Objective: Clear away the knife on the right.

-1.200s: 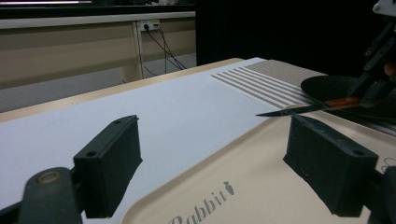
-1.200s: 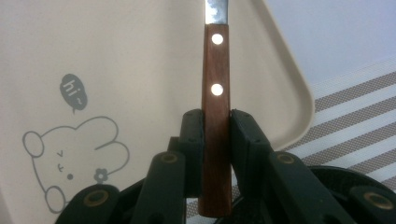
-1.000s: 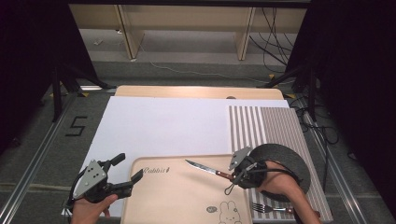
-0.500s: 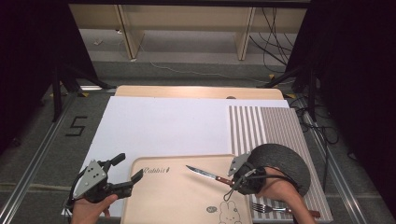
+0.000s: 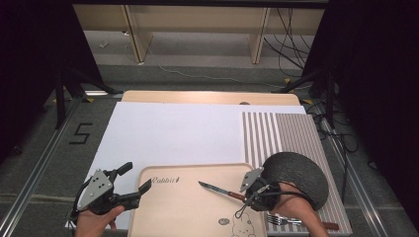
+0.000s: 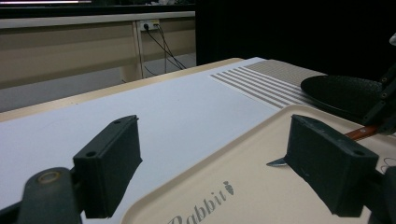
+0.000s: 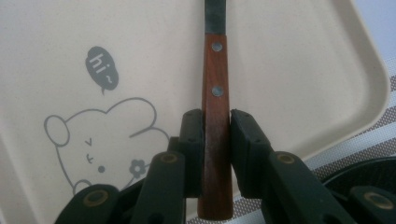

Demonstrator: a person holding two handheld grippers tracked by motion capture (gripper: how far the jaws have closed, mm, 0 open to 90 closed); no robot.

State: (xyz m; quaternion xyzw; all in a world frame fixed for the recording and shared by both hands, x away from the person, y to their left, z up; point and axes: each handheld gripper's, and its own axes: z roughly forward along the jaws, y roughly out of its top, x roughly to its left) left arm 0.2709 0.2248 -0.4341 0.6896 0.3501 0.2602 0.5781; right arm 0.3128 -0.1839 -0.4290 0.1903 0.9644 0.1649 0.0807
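- Your right gripper (image 7: 217, 135) has its two black jaws closed tight on the wooden handle of the knife (image 7: 215, 93); the grip sits on the lower half of the handle, below the two rivets.
- In the high view, that same right gripper (image 5: 247, 196) holds the knife (image 5: 220, 189) over the beige tray (image 5: 188, 217), blade pointing away to the tray's upper left.
- The tray bears a bunny drawing (image 7: 100, 140) with a "hi" speech bubble just left of the handle, and the word "Rabbit" (image 5: 165, 180) near its far edge.
- Your left gripper (image 5: 136, 185) has its jaws spread wide with nothing between them, and it hovers at the tray's left corner.
- A dark round plate (image 5: 301, 175) lies just behind your right hand on the striped placemat (image 5: 276, 136).
- A fork (image 5: 281, 220) rests on the mat beside your right wrist.
- A white sheet (image 5: 173, 133) covers the table beyond the tray.
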